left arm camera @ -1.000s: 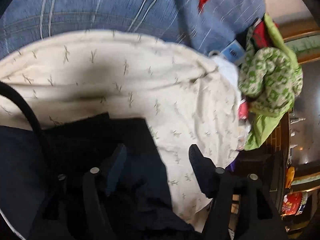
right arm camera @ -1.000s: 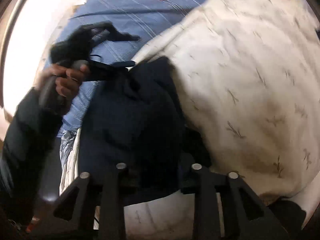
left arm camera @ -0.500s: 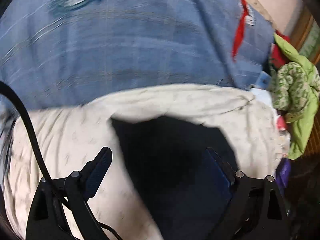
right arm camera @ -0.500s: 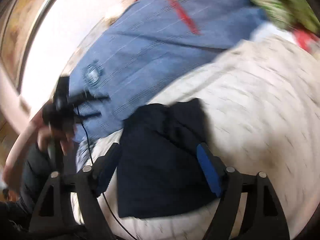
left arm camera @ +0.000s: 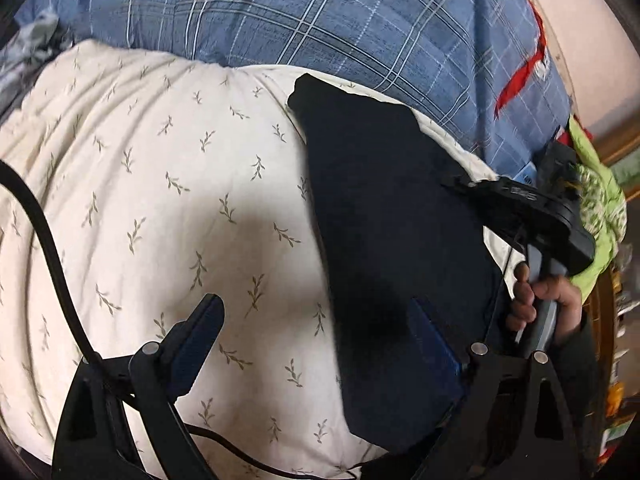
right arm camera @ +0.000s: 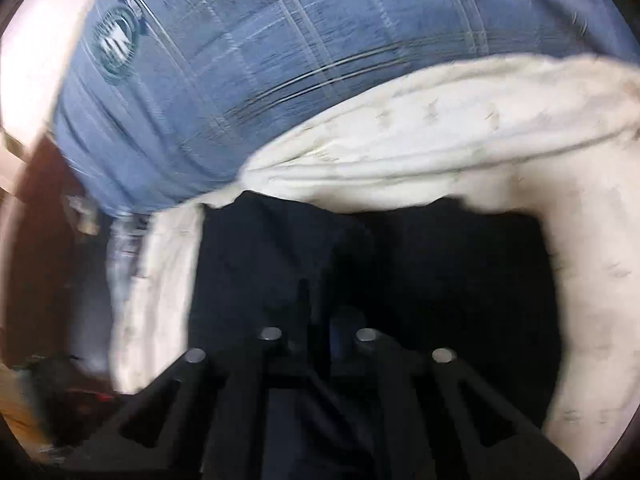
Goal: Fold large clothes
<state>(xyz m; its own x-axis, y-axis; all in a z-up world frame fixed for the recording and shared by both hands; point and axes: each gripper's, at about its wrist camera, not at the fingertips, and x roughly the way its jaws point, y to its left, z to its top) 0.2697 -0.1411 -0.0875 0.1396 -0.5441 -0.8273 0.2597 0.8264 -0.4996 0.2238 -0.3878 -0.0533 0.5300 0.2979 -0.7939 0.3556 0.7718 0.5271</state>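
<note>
A dark navy garment [left arm camera: 392, 216] lies folded in a long strip on a cream quilt with a leaf print [left arm camera: 160, 184]. My left gripper [left arm camera: 316, 320] hovers open over it: one finger above the quilt, the other above the garment's left part, nothing between them. A hand [left arm camera: 544, 300] holds my right gripper [left arm camera: 454, 184], whose tips sit at the garment's right edge. In the blurred, dark right wrist view that gripper [right arm camera: 316, 312] has its jaws closing, nearly together, on the navy cloth [right arm camera: 260, 264].
A blue plaid cover [left arm camera: 320, 24] with a red mark spreads behind the quilt. A green patterned cloth heap [left arm camera: 596, 208] lies at the far right beside wooden furniture. A black cable [left arm camera: 44, 240] hangs across the left.
Both grippers let go of the bunched garment and swung sideways. It now lies flatter on the quilt. The left gripper opened wide; the right opened, then closed again at the garment's edge.
</note>
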